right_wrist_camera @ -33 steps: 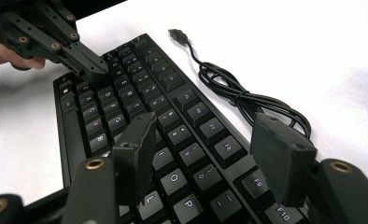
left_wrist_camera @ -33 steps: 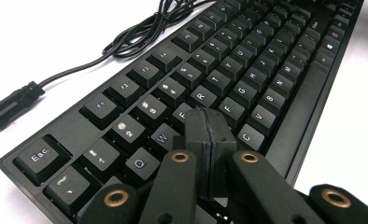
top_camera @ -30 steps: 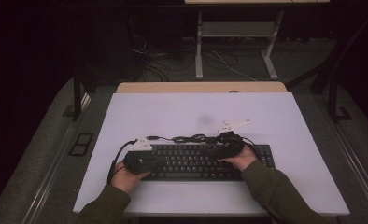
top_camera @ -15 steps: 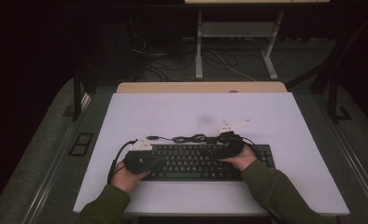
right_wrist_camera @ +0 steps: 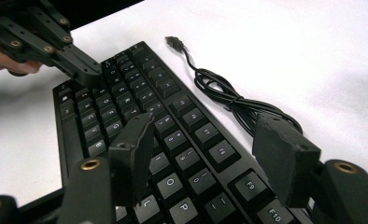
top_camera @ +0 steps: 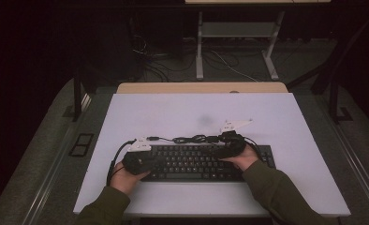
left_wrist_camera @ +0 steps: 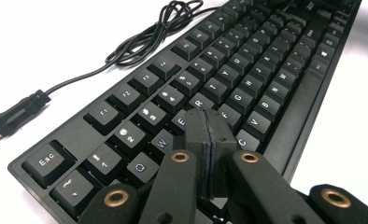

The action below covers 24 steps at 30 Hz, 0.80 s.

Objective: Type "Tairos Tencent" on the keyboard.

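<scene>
Left gripper (top_camera: 143, 161) is held low over the left end of the black keyboard (top_camera: 196, 161), jaws pressed together, empty, tips at the E/R keys. Right gripper (top_camera: 229, 145) is held over the right half, jaws spread wide, nothing gripped. The coiled cable (right_wrist_camera: 238, 100) and USB plug (left_wrist_camera: 14, 116) are seen close up in the gripper views, beside the keyboard on the white table (top_camera: 173, 112).

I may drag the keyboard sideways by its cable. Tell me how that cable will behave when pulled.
The cable looks thin and floppy, so it would probably straighten before moving the keyboard. Its bunched loops would likely slide loosely on the smooth white table. The free plug may whip around.
</scene>
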Each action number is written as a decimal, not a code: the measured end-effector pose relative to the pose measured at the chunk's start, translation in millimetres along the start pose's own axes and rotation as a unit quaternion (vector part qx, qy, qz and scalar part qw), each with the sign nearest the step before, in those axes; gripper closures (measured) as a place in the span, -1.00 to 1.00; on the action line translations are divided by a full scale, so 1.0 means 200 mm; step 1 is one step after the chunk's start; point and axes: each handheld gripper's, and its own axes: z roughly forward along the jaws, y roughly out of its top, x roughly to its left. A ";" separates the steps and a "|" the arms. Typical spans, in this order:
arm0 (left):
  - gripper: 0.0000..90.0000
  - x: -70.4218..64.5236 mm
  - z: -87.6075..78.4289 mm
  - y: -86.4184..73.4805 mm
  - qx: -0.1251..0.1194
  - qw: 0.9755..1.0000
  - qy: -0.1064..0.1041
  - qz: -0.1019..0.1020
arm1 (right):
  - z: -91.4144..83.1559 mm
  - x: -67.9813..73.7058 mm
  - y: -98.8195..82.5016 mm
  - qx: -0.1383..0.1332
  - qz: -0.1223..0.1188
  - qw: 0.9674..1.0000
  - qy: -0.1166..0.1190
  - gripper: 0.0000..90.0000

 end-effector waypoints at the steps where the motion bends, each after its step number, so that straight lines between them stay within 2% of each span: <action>1: 0.97 0.00 0.00 0.00 -0.001 1.000 -0.001 0.000 | 0.00 0.00 0.00 0.000 -0.001 1.000 0.000 -0.18; 8: 0.97 -0.01 -0.01 0.01 -0.007 1.000 -0.005 0.000 | 0.00 -0.01 0.01 -0.006 0.004 1.000 -0.001 -0.29; 24: 0.97 -0.07 -0.01 0.02 -0.008 0.999 -0.038 0.010 | 0.02 -0.01 0.01 -0.017 0.006 1.000 -0.007 -0.49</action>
